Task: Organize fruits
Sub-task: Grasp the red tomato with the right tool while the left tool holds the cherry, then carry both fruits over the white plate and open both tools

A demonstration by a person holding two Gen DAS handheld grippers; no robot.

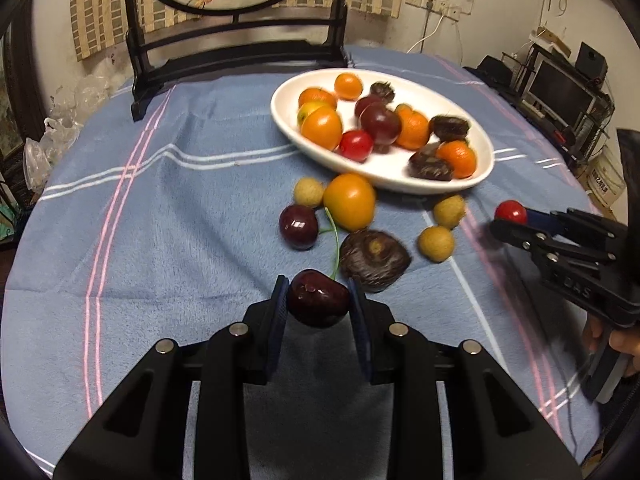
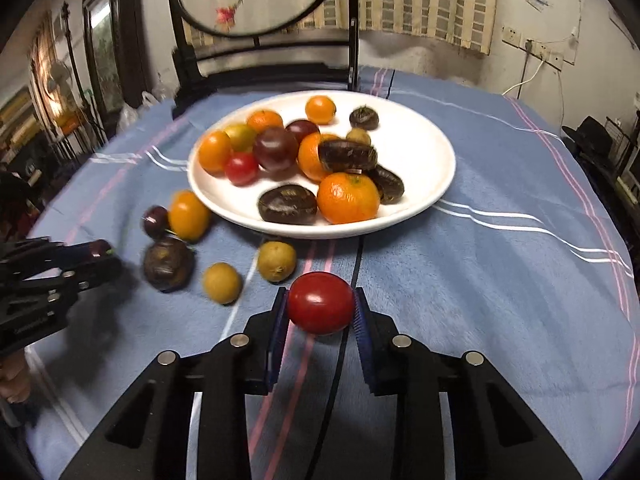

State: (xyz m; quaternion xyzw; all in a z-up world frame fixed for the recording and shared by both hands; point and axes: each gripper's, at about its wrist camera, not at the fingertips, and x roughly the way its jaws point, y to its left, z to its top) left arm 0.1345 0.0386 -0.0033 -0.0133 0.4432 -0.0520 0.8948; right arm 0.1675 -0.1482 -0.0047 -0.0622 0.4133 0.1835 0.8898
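Clenched on a dark cherry at the bottom centre of the left wrist view, my left claw has both blue pads against the fruit's sides, and its green stem trails up toward the loose fruit. I judge I hold it by its widest part so it won't slip. Above it on the blue cloth of the desk lie a brown water chestnut, another cherry, an orange tomato and three pale longans, all just below the white plate, which sits upper centre and is already heaped with fruit. At the right edge my right claw carries a red tomato.

Nearest in the right wrist view, bottom centre, is that red tomato, gripped between the right claw's blue pads and lifted off the cloth. The plate fills the upper middle. Loose fruit sits lower left of it, and my left claw shows at the left edge with the cherry in its tip. My guess is both fruits go to the plate next.
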